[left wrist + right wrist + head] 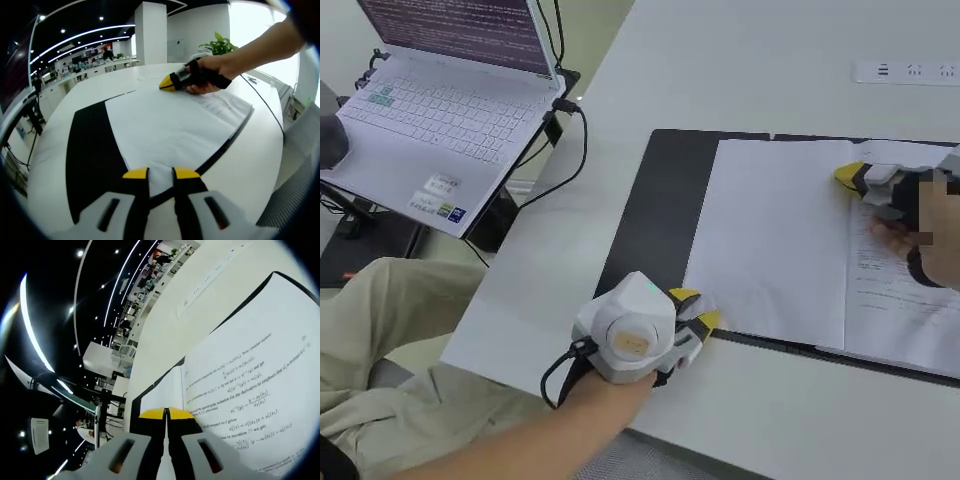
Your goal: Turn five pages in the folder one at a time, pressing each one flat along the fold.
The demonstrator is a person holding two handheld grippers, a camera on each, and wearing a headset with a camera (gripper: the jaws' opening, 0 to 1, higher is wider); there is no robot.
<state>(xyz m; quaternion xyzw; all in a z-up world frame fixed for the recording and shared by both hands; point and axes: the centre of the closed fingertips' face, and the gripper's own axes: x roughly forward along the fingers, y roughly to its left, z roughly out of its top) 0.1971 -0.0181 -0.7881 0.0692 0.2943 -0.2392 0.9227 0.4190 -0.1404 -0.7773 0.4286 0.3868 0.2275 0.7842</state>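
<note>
Pressing seems in hand: on the open black folder (650, 200) lying on the white table (770, 60), the right gripper (852, 177), jaws together, should next slide along the fold, the left gripper (698, 308), jaws slightly apart, at the turned white page (770, 240)'s corner.

one open black folder (650, 210) with white pages, one white laptop (440, 110), one white surface (740, 60), and two yellow-tipped hand-held grippers: left hand-held gripper (698, 308), right hand-held gripper (848, 176).
</note>
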